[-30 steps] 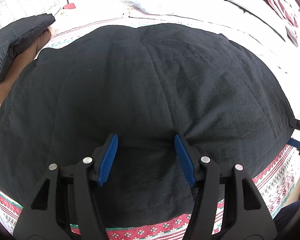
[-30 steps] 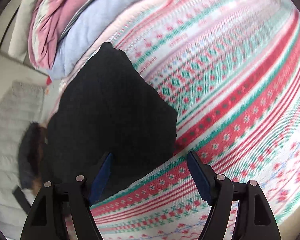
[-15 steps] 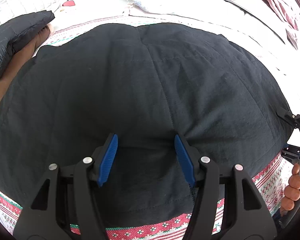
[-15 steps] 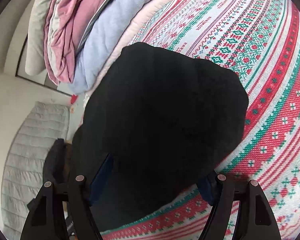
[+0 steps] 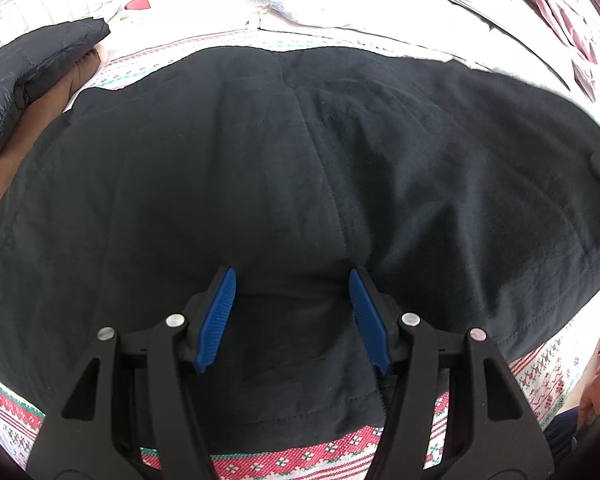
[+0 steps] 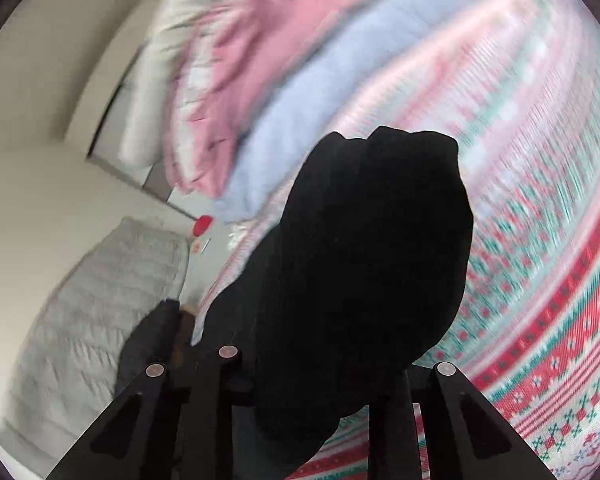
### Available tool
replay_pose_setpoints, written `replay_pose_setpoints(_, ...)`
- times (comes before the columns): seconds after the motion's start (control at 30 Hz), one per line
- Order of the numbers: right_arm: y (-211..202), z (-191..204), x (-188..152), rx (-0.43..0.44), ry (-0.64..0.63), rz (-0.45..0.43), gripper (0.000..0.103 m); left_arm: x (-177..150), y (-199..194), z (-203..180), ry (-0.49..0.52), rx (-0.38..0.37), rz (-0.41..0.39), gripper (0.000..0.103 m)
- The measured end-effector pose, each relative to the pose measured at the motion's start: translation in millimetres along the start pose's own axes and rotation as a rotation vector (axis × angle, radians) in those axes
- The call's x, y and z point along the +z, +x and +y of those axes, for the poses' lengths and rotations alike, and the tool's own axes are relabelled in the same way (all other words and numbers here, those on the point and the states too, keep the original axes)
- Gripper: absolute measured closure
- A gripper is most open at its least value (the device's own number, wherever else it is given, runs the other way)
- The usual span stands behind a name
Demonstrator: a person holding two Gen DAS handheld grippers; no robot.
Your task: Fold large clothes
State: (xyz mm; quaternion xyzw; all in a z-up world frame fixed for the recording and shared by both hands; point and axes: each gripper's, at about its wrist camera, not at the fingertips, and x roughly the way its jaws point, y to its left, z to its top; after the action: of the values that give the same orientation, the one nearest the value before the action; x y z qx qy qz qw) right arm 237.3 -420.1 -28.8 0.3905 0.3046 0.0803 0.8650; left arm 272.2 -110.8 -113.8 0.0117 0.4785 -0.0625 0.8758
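A large black garment (image 5: 300,184) lies spread on a bed with a red, green and white patterned cover (image 5: 300,460). My left gripper (image 5: 292,312) is open, its blue pads resting on the garment near its front hem. In the right wrist view my right gripper (image 6: 320,392) is shut on a bunched edge of the black garment (image 6: 364,264), which is lifted off the cover and hides the fingertips. The garment's right side rises at the edge of the left wrist view.
A folded dark jacket (image 5: 32,72) on a brown garment (image 5: 44,108) lies at the far left. Pink and white bedding (image 5: 460,4) is piled at the back. A grey quilted surface (image 6: 84,304) and a small red object (image 6: 202,225) show at the left of the right wrist view.
My right gripper has closed on the garment's right edge and lifted it off the cover. The left gripper has stayed put, open on the garment.
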Motion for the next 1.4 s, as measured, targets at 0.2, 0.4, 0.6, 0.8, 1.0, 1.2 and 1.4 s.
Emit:
replay_pose_setpoints(0.2,0,10,2,-0.038,-0.025,0.013,0.081,3,-4,4,0.008,-0.027,0.01,0.042)
replay_pose_setpoints(0.4,-3,7,12,-0.033,-0.003,0.013,0.082,5,-25,21,0.066,-0.08,0.06,0.042)
replay_pose_setpoints(0.6,-10,56,2,-0.033,-0.218,-0.035,0.082,-21,-20,-3,0.202,0.023,0.042,0.042)
replay_pose_setpoints(0.8,-16,117,-17,-0.01,-0.416,-0.078,0.082,-8,-24,17,0.152,-0.082,0.091,0.043)
replay_pose_setpoints(1.0,-14,132,-17,0.009,-0.427,-0.091,0.082,9,-23,45,0.07,-0.105,0.077,0.044)
replay_pose_setpoints(1.2,-10,155,-31,0.035,-0.519,-0.091,0.082,-3,-10,16,0.175,-0.018,0.081,0.045)
replay_pose_setpoints(1.4,-9,171,-37,0.014,-0.574,-0.126,0.082,10,-44,62,0.074,-0.098,0.05,0.045)
